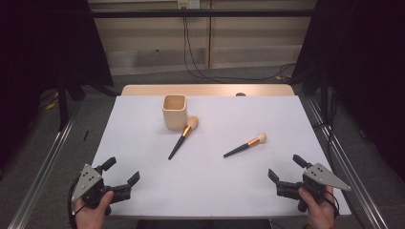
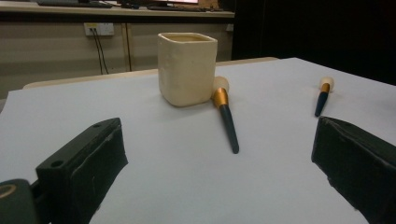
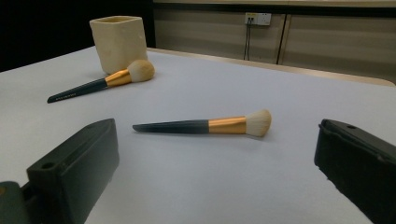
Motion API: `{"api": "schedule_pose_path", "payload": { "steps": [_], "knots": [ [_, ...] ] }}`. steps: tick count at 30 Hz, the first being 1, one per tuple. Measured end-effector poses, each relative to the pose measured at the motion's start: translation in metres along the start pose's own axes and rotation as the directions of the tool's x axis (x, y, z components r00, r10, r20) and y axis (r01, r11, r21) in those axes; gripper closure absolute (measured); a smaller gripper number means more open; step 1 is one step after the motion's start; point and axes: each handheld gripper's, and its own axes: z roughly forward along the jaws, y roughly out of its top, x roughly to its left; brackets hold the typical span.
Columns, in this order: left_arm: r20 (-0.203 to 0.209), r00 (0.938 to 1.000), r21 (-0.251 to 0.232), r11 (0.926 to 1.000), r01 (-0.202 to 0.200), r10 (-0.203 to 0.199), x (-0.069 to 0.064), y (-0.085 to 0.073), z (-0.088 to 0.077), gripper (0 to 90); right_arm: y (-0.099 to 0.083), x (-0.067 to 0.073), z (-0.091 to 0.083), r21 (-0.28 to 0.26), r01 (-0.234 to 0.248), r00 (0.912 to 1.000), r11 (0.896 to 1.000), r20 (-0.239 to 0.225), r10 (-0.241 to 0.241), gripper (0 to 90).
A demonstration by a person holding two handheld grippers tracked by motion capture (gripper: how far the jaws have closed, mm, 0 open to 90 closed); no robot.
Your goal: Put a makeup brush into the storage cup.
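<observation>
Both grippers wide open and empty, brushes still flat on the table
Best to take the nearer brush (image 1: 245, 147) mid-handle with the right gripper (image 1: 285, 168) (left gripper (image 1: 121, 171) steadying the cup (image 1: 174, 111)), then tip it in

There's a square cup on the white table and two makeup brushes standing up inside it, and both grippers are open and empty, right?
Not quite: the two brushes are not in the cup. Both lie flat on the white table, one brush right beside the cup, the other brush apart from it, as the high view shows. The left gripper and right gripper are open and empty.
</observation>
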Motion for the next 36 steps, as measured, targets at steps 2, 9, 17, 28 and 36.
{"api": "schedule_pose_path", "payload": {
  "steps": [2,9,17,28,36],
  "knots": [
    [0.0,1.0,0.002,1.0,-0.001,0.001,0.0,0.0,0.0,2.7,0.0,-0.001,0.0,0.003,0.003,1.0,1.0,0.0,-0.003,0.0],
    [0.001,1.0,0.023,0.9997,-0.006,0.006,-0.001,0.0,0.004,2.7,-0.001,0.001,0.001,0.008,0.003,1.0,1.0,-0.007,-0.003,0.0],
    [0.018,0.9997,0.036,0.9992,-0.017,0.016,-0.005,0.001,0.008,2.7,0.0,0.002,0.002,0.004,0.003,0.9999,1.0,-0.016,-0.003,0.0],
    [0.042,0.9986,0.046,0.9983,-0.035,0.034,-0.009,0.011,0.024,2.7,-0.001,0.002,0.003,0.008,0.004,0.9998,1.0,-0.019,-0.004,0.0],
    [0.066,0.9974,0.047,0.9984,-0.033,0.03,-0.011,0.021,0.048,2.8,-0.001,0.002,0.002,0.01,0.007,0.9999,1.0,-0.014,-0.007,0.0]
  ]
}}
